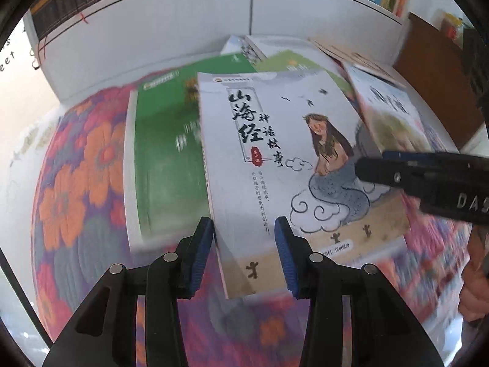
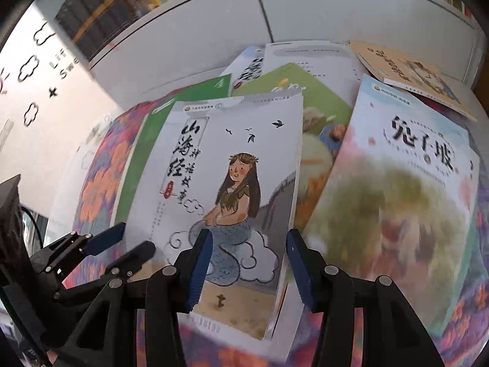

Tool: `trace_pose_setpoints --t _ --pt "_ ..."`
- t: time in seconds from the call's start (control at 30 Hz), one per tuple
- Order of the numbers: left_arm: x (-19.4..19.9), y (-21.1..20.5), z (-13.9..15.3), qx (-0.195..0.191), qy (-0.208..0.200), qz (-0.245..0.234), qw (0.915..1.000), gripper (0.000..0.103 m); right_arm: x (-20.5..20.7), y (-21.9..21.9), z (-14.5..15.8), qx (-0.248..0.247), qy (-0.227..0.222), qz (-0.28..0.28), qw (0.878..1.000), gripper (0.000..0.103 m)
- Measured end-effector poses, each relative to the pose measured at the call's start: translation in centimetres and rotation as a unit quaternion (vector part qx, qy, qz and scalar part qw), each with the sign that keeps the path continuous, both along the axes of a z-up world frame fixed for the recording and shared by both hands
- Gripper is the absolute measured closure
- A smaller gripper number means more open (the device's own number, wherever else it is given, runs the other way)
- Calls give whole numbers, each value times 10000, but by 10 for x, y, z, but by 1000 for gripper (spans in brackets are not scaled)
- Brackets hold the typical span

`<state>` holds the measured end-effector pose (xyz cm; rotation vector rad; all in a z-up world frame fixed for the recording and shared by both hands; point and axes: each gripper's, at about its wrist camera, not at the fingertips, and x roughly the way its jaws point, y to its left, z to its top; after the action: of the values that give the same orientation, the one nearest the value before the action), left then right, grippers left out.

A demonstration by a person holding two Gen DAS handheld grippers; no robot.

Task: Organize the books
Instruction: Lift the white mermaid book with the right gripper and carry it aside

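A white book with a long-haired mermaid girl on its cover [image 1: 275, 165] [image 2: 226, 189] lies on top of a loose pile of books. My left gripper [image 1: 244, 253] is open, its blue pads either side of the book's near left corner; it also shows in the right wrist view [image 2: 122, 244]. My right gripper [image 2: 249, 269] is open, straddling the book's near right edge; it reaches in from the right in the left wrist view [image 1: 376, 165]. Whether the pads touch the book is unclear.
A green book [image 1: 165, 159] lies under the white one on the left, a pastel book with black characters [image 2: 406, 202] on the right, more books behind. All rest on a floral cloth [image 1: 76, 189]. A white bookshelf [image 1: 183, 21] full of books stands behind.
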<state>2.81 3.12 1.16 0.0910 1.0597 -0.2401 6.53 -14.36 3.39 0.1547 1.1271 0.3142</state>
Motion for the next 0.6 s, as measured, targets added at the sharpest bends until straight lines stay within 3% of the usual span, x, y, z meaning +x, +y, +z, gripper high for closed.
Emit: trace_pose_setpoints --t 0.13,0.3,0.47,0.6 --pt "-46 0 -8 -277 208 -229 9991 64 -38 -3 6 -19 -20 132 9999 53" --pt "-88 3 -21 -457 317 -466 9974 64 -82 -15 -7 -119 215 386 9990 53" --pt "-65 20 -24 -993 608 -276 9928 64 -85 -38 -37 -135 628 367 9973 54" --pt "-43 31 -30 -1523 876 -198 9842 64 -73 -53 -42 390 579 404 9967 54"
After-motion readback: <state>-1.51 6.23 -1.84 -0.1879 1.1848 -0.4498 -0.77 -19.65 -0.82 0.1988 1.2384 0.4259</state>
